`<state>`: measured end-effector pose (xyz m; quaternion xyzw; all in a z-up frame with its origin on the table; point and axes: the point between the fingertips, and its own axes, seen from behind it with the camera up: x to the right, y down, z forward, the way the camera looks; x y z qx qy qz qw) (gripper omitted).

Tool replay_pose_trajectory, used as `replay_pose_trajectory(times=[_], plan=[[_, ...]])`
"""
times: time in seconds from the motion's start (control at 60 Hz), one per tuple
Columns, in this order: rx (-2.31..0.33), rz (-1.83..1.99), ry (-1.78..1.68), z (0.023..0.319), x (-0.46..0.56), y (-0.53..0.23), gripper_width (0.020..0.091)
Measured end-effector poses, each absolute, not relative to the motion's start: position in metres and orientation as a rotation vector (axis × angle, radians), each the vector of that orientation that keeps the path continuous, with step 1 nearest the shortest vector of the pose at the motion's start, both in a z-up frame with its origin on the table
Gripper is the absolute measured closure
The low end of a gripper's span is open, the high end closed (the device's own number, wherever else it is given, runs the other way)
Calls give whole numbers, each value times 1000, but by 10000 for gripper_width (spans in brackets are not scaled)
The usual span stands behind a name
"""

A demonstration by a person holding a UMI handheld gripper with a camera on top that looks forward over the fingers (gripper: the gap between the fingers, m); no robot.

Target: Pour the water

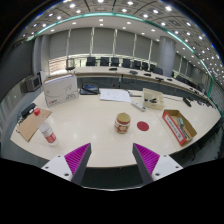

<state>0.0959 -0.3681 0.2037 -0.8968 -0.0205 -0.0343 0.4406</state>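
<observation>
A clear bottle with a red cap (46, 127) stands on the pale table (95, 125), left of and beyond my left finger. A small jar-like cup with a dark lid (123, 122) stands near the table's middle, well ahead of the fingers. Just right of it lies a flat dark red disc (143, 126). My gripper (112, 160) is open, its two magenta pads (77, 155) spread wide with only bare table between them. It is some way back from both bottle and cup.
A red and tan box (180, 127) lies at the right. At the left lies a wooden board (30, 124), with a white box (60, 89) behind it. Papers (114, 95) and a small carton (152, 99) sit further back. Chairs (110, 63) line the far side.
</observation>
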Motion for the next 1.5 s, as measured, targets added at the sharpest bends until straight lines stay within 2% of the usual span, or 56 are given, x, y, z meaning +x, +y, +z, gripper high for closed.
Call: replay_pose_trajectory(times=[0.367, 0.7, 0.733, 0.767, 0.85, 0.983, 1.05, 1.133, 1.15, 1.233, 1.333, 1.5], plan=[[-2208, 166, -175, 129, -131, -353, 244], [-2023, 151, -195, 77, -225, -254, 252], [-2003, 159, -186, 75, -230, -246, 275], [-1983, 160, -184, 74, -232, -239, 334], [-1939, 133, -181, 76, -234, -227, 566], [-1924, 120, -193, 76, -239, -224, 632], [-1932, 132, -192, 73, -241, -222, 698], [-1935, 158, -199, 80, -237, -224, 723], [-1934, 165, -202, 83, -237, -225, 748], [-1918, 191, -187, 103, -236, -219, 748], [-1890, 331, -78, 148, -219, -216, 749], [-1799, 778, 250, 229, -179, -186, 751]])
